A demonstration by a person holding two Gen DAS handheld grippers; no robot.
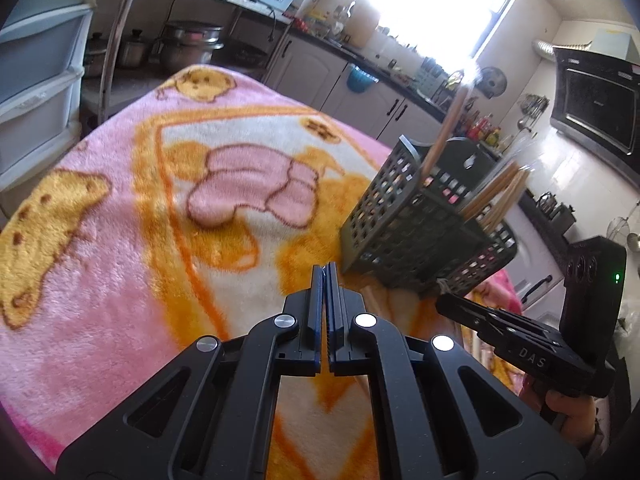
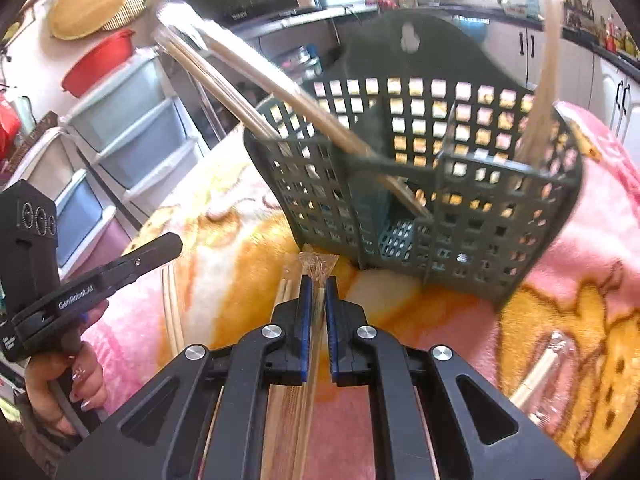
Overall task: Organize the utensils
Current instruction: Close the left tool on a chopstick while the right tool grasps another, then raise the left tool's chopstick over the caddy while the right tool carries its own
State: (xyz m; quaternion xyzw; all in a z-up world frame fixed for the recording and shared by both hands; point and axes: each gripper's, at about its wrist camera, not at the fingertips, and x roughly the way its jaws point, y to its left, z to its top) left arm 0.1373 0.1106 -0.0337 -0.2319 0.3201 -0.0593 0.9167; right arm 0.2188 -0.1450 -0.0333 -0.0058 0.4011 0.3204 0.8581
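Observation:
A dark green perforated utensil caddy (image 1: 416, 216) (image 2: 420, 176) stands on the pink and orange blanket (image 1: 160, 208). Wrapped wooden chopsticks (image 2: 256, 92) lean out of its left compartment; a single wooden stick (image 2: 544, 92) stands in its right one. My left gripper (image 1: 325, 272) is shut and empty over the blanket, left of the caddy. My right gripper (image 2: 318, 282) is shut on a plastic-wrapped pair of chopsticks (image 2: 316, 268) just in front of the caddy's base. More chopsticks (image 2: 172, 304) lie on the blanket to the left, and a wrapped pair (image 2: 540, 376) lies to the right.
Plastic drawer units (image 2: 120, 136) stand beside the table. A kitchen counter with cabinets (image 1: 360, 80) and a bright window run behind. Pots (image 1: 188, 44) sit on a low shelf. A wooden board (image 2: 288, 420) lies under my right gripper.

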